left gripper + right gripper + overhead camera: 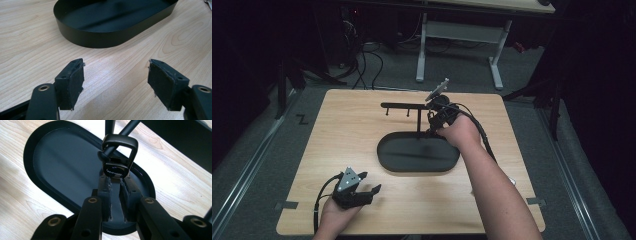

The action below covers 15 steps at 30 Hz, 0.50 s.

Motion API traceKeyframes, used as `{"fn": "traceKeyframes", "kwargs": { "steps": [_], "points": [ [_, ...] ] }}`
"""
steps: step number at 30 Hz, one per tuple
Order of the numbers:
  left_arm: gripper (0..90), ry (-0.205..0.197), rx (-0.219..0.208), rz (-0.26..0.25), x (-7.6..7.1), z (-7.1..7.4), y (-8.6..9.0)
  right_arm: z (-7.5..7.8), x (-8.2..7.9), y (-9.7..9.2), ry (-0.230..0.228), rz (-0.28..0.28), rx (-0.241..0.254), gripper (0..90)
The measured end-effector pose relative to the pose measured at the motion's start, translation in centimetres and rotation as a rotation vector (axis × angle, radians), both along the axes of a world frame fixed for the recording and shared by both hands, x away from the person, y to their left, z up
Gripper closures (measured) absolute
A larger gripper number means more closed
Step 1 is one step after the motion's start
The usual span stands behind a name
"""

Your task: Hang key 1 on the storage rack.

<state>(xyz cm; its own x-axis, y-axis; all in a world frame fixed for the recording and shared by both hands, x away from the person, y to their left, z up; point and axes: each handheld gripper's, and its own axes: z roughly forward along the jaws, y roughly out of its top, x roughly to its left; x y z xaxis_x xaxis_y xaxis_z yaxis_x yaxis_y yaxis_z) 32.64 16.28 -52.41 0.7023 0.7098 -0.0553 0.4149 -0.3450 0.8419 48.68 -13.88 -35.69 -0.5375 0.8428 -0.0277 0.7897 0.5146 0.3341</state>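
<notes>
Black metal dominates the middle of the high view: an oval tray (418,155) with a post rising from it and a crossbar (404,105) carrying small hooks, all standing on the pale wooden tabletop (337,130). At the right end of that bar the right gripper (437,117) reaches in from the person's forearm, its grey plate tipped up toward the top of the frame. Low and left in the frame, the left gripper (367,192) lies on the tabletop in the other hand, well apart from the stand, seemingly parked so as to leave the work free.

From the left gripper view, its jaws stand wide with bare wood between the pads (75,82), and the tray's dark wall (100,40) curves across the top of the frame.

The right gripper view looks down past its narrow jaws, which pinch the flat tab of a small black key fob (117,171). The fob's squared loop (120,145) sits around a thin rod of the stand, just above centre. Holding it by the tab leaves the loop free, which I judge suits slipping it onto or off a hook; which of the two I cannot tell.
</notes>
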Motion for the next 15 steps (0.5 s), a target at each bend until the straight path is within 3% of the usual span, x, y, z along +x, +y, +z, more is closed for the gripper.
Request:
{"fn": "traceKeyframes", "kwargs": {
  "steps": [15],
  "points": [
    [29.6,0.001,0.012,-0.007,0.07,-0.05,-0.26,0.03,-0.94,-0.71,-0.005,-0.005,0.023,75.1]
  ]
}}
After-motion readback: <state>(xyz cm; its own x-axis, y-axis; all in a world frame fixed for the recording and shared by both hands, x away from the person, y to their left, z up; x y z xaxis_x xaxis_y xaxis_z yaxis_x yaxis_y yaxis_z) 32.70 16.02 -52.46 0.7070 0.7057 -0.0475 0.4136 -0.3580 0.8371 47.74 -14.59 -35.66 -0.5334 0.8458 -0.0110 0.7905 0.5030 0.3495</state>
